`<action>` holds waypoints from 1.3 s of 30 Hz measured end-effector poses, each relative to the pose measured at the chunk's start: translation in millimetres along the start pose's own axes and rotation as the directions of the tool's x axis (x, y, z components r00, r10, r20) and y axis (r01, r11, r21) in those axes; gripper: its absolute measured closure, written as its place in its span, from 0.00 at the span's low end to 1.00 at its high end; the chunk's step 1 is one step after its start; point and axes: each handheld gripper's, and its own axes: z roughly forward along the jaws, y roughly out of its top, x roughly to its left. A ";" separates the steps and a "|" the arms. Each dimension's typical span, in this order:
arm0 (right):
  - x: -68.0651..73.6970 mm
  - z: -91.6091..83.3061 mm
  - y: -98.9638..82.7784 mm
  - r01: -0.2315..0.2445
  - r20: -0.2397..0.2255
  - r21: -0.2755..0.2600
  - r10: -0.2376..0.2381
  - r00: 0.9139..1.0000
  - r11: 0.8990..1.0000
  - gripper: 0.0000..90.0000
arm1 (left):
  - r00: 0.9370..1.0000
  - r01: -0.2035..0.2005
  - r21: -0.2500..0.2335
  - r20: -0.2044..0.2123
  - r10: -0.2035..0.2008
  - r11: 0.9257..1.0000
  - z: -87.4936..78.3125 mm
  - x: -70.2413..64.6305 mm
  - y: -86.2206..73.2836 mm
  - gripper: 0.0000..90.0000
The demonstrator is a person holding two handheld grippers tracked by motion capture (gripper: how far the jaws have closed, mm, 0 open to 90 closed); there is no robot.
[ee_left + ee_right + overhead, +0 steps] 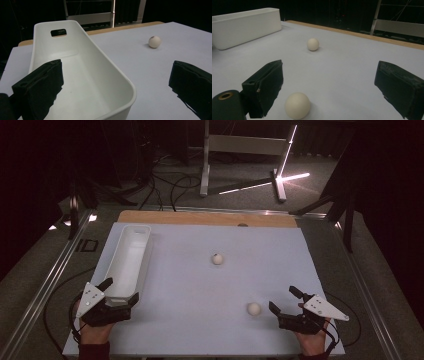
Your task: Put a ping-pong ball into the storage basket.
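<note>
Nearest the person, the right claw (pixel 286 303) rests low over the counter (pixel 200 290) with its jaws spread wide apart and nothing gripped. A white ball (pixel 297 105) lies on the counter just ahead of it, close beside the jaw at the left of the right gripper view, apart from the pads, not between them. At the other near corner the left claw (pixel 121 291) also stands with its jaws wide apart, gripping nothing; it straddles the near end wall of a long white bin (pixel 75 65), one jaw over the bin's inside and the other outside over the bare counter. Farther off, well ahead of both claws, a second white ball (pixel 217 259) with a small dark mark sits alone on the counter, to the right of the bin.
</note>
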 end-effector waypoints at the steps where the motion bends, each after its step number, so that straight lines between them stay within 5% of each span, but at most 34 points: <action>1: 0.1 -0.1 0.0 -0.002 0.001 0.000 0.002 1.000 1.000 0.09 | 1.000 0.000 0.000 0.000 0.000 1.000 0.0 -0.1 0.0 0.00; 39: -3.2 -2.5 8.1 -0.050 -0.002 0.059 0.050 0.999 0.997 0.09 | 1.000 -0.017 -0.001 -0.017 0.017 1.000 4.0 -4.1 -2.9 0.00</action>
